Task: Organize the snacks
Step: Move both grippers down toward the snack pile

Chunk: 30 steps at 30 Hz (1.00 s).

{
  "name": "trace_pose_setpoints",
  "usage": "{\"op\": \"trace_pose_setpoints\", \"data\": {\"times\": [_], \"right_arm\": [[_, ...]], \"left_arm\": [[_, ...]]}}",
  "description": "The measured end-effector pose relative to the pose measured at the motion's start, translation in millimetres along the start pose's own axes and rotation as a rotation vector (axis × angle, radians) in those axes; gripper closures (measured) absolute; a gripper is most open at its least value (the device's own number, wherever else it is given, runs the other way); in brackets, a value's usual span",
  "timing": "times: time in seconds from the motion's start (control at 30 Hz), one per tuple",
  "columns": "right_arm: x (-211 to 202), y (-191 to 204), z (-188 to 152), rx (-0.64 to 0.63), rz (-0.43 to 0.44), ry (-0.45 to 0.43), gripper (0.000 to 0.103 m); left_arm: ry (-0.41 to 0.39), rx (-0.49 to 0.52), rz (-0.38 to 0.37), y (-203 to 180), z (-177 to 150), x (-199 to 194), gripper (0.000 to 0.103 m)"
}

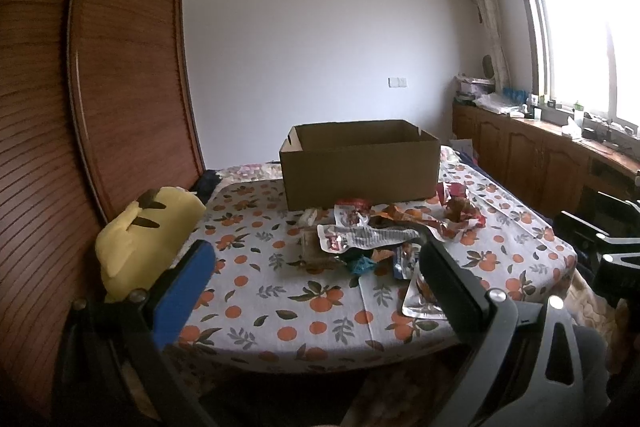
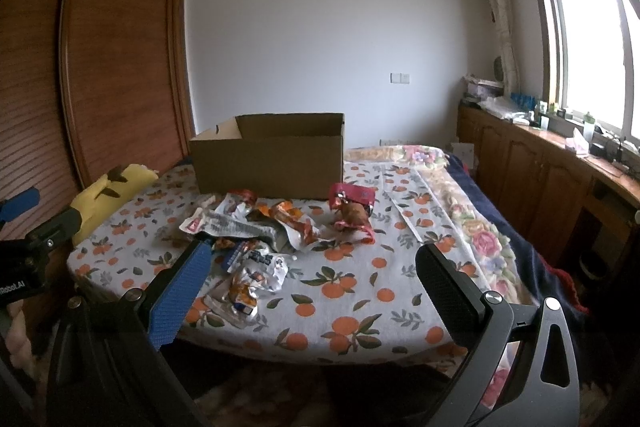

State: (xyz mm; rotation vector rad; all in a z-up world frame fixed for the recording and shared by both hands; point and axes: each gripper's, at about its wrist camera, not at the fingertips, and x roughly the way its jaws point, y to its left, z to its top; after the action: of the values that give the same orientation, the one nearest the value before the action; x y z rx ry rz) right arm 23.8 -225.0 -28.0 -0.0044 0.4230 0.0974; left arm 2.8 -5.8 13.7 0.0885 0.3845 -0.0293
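**Snacks heaped on the bed, both jaws released**

Snacks (image 1: 376, 239) lie in a loose heap of crinkled packets in the middle of the cloth (image 1: 280, 307), in front of your two grippers. Your left gripper (image 1: 316, 259) hangs over the near edge of the bed with its jaws spread wide and nothing between them; a silver packet (image 1: 420, 303) sits just beside its right finger. Your right gripper (image 2: 312, 259) is likewise released, jaws wide apart and empty, its blue finger (image 2: 180, 291) overlapping the near side of the heap. A red packet (image 2: 352, 207) lies a little apart to the right of the heap. Behind the snacks stands an open box (image 1: 360, 163), upright on the cloth, its inside hidden from you. A yellow plush (image 1: 148, 235) rests at the bed's left edge, next to the wardrobe (image 1: 128, 59).
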Motion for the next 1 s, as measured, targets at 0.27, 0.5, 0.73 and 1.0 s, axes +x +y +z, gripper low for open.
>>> {"op": "trace_pose_setpoints", "data": {"times": [0.27,0.5,0.73,1.0], "right_arm": [[29.2,-8.0,-8.1,0.003,-0.002,0.041,0.0],[59.6,-15.9,-15.1,0.002,-0.011,0.079,0.0],[88.7,-21.1,-19.6,0.008,-0.004,0.118,0.0],[116.8,-5.5,-25.9,0.001,0.068,0.173,0.0]], "left_arm": [[0.073,-0.001,-0.047,-4.2,-11.1,38.4,0.0],[0.156,-0.009,-0.12,-14.3,-21.0,77.2,0.0],[0.186,-0.01,-0.156,-19.5,-27.5,99.6,0.0],[0.171,0.055,-0.139,-21.0,-29.9,117.9,0.0]]}}
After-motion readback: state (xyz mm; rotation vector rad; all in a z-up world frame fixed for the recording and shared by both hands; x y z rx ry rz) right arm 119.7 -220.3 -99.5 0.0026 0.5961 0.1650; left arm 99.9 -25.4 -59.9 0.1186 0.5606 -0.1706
